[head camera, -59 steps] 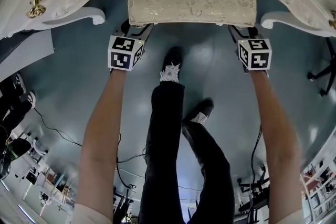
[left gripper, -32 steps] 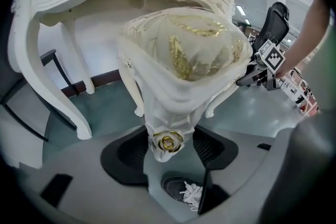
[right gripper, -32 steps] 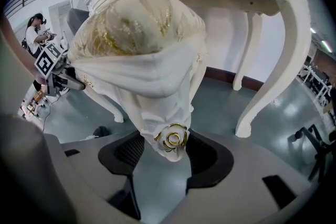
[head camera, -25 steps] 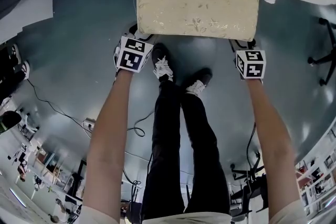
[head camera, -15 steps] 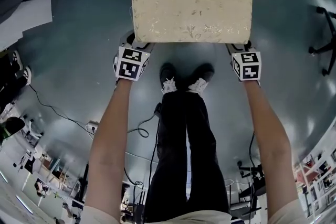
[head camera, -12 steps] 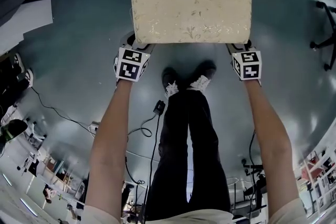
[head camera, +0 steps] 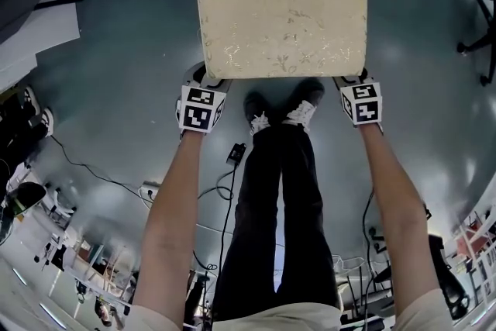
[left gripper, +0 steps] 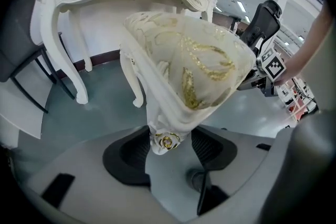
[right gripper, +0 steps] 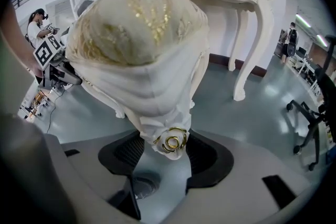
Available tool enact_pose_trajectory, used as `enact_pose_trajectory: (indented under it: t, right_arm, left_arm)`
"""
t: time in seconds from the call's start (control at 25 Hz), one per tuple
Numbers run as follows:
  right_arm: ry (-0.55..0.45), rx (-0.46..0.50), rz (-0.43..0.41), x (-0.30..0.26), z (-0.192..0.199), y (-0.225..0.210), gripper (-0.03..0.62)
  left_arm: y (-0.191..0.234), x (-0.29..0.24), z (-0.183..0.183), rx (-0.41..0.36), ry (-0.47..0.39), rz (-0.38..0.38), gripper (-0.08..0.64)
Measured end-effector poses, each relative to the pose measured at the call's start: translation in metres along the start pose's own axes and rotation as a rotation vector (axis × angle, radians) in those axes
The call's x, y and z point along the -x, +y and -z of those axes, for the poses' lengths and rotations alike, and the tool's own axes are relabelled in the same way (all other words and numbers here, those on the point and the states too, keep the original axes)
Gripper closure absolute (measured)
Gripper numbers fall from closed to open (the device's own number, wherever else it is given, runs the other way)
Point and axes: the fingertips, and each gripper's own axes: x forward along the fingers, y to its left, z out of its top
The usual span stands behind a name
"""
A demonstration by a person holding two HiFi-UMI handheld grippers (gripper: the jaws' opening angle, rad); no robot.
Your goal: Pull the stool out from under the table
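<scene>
The left gripper [left gripper: 167, 147] and right gripper [right gripper: 167, 152] grasp the stool [head camera: 280, 18] by its near corners. The left fingers have just closed tighter. An uneven pull could slip a corner free.

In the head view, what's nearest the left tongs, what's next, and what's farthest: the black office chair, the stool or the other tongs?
1. stool: its near corner is gripped in the left tongs, which have just been closing.
2. right tongs: at the stool's other near corner.
3. black office chair: far right.
</scene>
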Motion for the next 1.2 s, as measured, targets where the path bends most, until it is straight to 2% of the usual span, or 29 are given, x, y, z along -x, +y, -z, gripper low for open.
enact_pose_trajectory:
  t: [0.44, 0.64, 0.76, 0.92, 1.04, 1.2]
  right_arm:
    - [0.054, 0.001, 0.025, 0.016, 0.025, 0.01, 0.322]
    - [0.108, 0.004, -0.013, 0.022, 0.021, 0.011, 0.322]
    - [0.126, 0.012, -0.027, 0.045, 0.024, 0.014, 0.322]
    - [0.12, -0.024, -0.026, 0.079, 0.024, 0.019, 0.322]
    - [0.103, -0.052, -0.019, 0.106, 0.013, 0.02, 0.322]
    - [0.091, -0.098, -0.019, 0.149, -0.007, 0.036, 0.322]
  left_arm:
    - [-0.019, 0.011, 0.018, 0.011, 0.04, 0.024, 0.305]
    - [-0.015, 0.024, 0.012, 0.052, 0.025, -0.012, 0.311]
    - [-0.023, 0.044, 0.013, 0.084, 0.012, -0.022, 0.338]
    - [-0.038, 0.071, 0.007, 0.059, 0.006, -0.015, 0.341]
    - [-0.044, 0.09, -0.009, 0.043, 0.002, -0.019, 0.341]
    - [-0.055, 0.126, -0.03, 0.08, -0.009, -0.023, 0.341]
